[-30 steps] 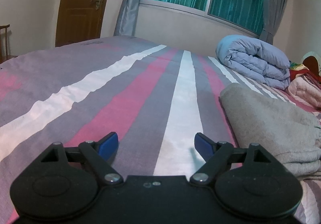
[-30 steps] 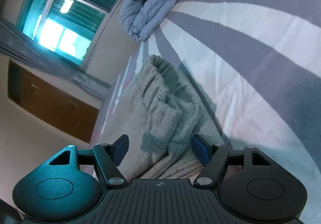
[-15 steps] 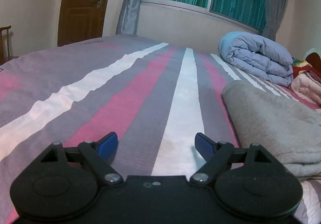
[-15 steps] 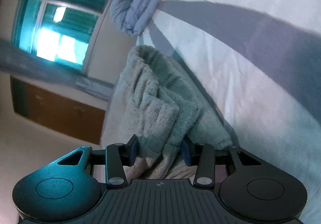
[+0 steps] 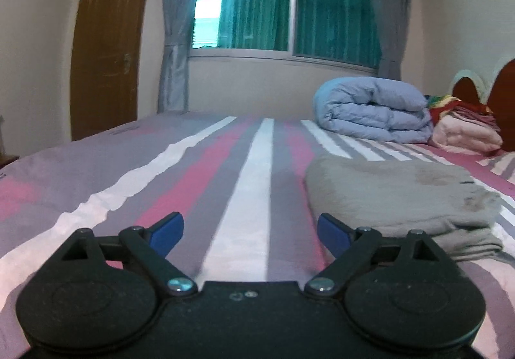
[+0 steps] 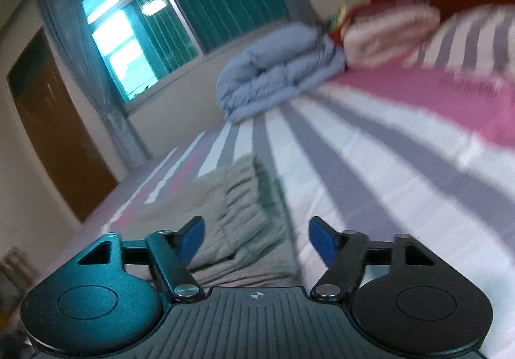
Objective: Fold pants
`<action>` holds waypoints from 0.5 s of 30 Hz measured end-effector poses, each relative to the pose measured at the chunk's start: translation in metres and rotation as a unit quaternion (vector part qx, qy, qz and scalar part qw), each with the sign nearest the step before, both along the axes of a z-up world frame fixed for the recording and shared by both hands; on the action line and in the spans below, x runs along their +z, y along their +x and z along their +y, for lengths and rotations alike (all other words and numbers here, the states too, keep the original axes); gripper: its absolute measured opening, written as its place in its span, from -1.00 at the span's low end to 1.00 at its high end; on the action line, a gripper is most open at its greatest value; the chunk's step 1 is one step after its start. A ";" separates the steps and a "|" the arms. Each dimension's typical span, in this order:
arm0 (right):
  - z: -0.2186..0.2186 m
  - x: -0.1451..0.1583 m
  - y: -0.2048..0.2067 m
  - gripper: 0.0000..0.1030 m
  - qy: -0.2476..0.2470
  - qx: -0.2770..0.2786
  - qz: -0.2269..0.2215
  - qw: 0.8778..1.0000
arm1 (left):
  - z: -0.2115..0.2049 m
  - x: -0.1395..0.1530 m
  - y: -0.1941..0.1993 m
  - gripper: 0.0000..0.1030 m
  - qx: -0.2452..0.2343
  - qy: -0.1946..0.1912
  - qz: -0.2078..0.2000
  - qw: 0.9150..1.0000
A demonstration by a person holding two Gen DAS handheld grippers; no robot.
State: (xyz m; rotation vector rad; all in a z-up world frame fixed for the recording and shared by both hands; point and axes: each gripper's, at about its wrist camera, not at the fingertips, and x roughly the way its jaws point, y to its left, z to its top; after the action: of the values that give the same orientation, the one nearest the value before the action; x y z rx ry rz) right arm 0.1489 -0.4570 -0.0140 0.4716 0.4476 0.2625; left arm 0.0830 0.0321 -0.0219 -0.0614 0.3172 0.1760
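Grey pants lay folded on the striped bed; my left tongs and right tongs stood released beside them.

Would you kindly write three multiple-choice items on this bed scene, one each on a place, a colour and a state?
1. Where do the pants lie in the left wrist view?
A. right of the gripper
B. left of the gripper
C. on the duvet

2. What colour is the duvet?
A. red
B. light blue
C. green

3. How is the right gripper?
A. shut on the pants
B. shut on nothing
C. open

Answers:
1 A: the folded grey pants rest on the bed, right of the left gripper.
2 B: the rolled duvet near the window is light blue.
3 C: its jaws stand wide apart with nothing gripped, the pants lying just ahead.
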 end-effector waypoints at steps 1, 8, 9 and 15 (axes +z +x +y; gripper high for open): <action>0.003 0.001 -0.004 0.61 -0.015 -0.008 -0.011 1.000 | -0.004 0.000 0.000 0.63 -0.009 0.005 0.002 1.000; -0.004 -0.011 -0.001 0.61 -0.007 -0.030 0.001 1.000 | -0.030 -0.018 0.025 0.64 -0.058 0.057 0.063 0.995; -0.006 -0.011 -0.002 0.61 -0.009 -0.026 0.002 1.000 | -0.031 -0.021 0.031 0.64 -0.056 0.060 0.073 0.994; 0.004 -0.014 0.002 0.61 -0.038 -0.006 0.010 0.999 | -0.020 -0.031 0.049 0.65 -0.032 0.035 0.096 0.994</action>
State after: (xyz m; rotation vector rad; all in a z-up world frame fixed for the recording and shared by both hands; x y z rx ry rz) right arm 0.1506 -0.4529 -0.0282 0.4032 0.4726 0.2282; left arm 0.1318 0.0125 -0.0533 0.0351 0.5043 0.1303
